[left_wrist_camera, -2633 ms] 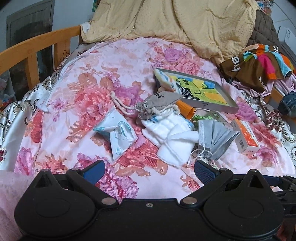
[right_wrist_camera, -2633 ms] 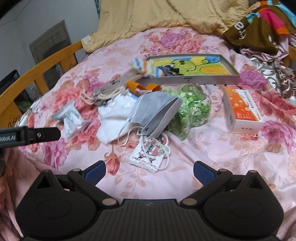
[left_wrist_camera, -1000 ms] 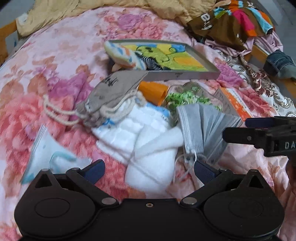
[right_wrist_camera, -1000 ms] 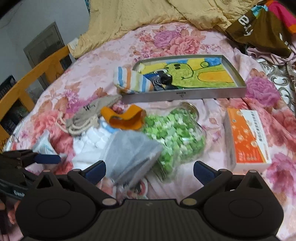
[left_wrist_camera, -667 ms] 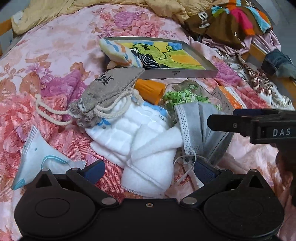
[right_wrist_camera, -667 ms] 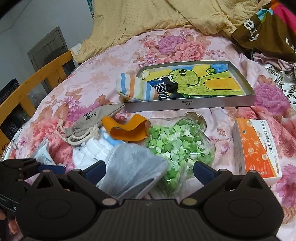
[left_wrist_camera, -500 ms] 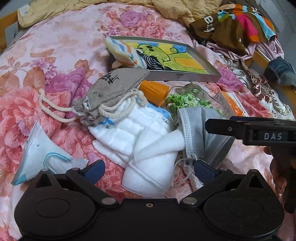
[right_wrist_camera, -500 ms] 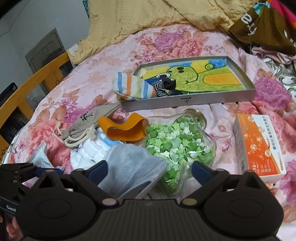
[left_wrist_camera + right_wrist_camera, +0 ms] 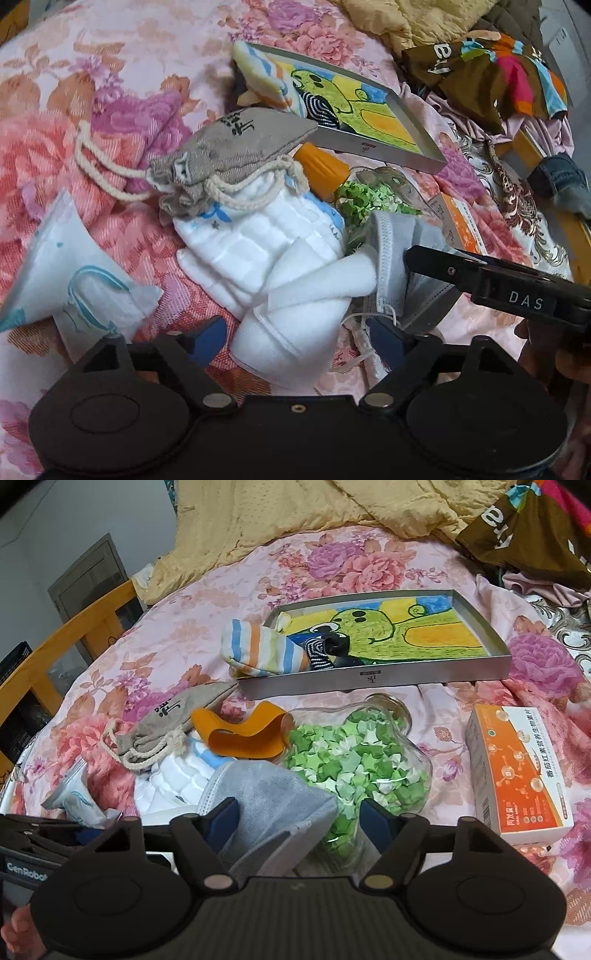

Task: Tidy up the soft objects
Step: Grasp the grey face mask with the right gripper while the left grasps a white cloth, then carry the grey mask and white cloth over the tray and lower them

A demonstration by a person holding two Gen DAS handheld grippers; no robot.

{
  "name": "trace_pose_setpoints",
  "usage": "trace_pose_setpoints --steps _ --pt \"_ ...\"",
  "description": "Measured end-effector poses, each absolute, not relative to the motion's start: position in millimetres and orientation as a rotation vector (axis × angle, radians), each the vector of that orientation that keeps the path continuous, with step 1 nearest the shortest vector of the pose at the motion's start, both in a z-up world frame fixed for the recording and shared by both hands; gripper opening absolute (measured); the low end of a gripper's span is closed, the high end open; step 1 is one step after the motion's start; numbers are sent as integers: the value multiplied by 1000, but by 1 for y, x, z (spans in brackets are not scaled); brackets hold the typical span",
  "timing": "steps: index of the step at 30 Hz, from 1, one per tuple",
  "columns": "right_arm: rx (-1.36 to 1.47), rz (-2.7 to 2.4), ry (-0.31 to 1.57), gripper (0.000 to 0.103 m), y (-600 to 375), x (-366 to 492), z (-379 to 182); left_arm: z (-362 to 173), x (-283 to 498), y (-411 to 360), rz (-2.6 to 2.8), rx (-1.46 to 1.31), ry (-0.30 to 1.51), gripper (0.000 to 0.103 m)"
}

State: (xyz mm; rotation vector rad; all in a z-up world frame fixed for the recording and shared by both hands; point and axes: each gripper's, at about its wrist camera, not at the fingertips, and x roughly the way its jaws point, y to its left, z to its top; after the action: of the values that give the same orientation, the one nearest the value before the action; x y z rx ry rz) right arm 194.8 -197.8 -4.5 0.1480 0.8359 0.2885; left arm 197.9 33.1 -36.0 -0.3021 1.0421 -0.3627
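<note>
Right wrist: crinkly grey mask (image 9: 273, 808).

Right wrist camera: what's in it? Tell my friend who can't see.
The right gripper is closing its jaws around a grey mask on a flowery bed. Behind it lie a jar of green paper stars, an orange box and a picture tray.

"DAS": right gripper (image 9: 417, 291) | "GenRobot": left gripper (image 9: 79, 834) | "ay": brown garment (image 9: 461, 70)
</note>
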Motion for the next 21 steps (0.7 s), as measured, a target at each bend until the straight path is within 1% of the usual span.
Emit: trace_pose_setpoints --steps 2,5,7,9,10,11,12,14,16,17,19,21 --pt "175 287 840 69 -201 194 -4 -39 200 33 -358 -306 1050 78" --pt "196 286 838 64 -204 191 -1 -42 201 34 -356 -312 1057 70" --pt "185 284 833 59 -203 190 -1 -42 201 34 -360 -309 1052 56" --pt "162 278 826 56 -201 190 -1 -43 203 32 -355 -295 1052 47" --pt "151 275 822 52 -200 189 -1 -44 203 33 -355 -291 1053 43" --pt "144 275 819 48 -199 188 0 -44 204 33 -356 -289 1052 42" --pt "140 277 817 47 -199 187 0 -44 204 33 -357 -288 1051 40" --pt "134 287 815 36 -198 185 0 -43 204 32 -363 -282 1049 32" --pt "120 290 811 31 -196 183 1 -42 202 31 -369 -266 1044 24" --pt "113 291 806 28 -195 181 1 -42 201 30 -372 -256 1040 21" --pt "106 291 795 24 -195 179 2 -39 199 28 -376 -243 1030 16" --pt "102 287 781 22 -195 176 4 -36 196 27 -382 -234 1018 14"
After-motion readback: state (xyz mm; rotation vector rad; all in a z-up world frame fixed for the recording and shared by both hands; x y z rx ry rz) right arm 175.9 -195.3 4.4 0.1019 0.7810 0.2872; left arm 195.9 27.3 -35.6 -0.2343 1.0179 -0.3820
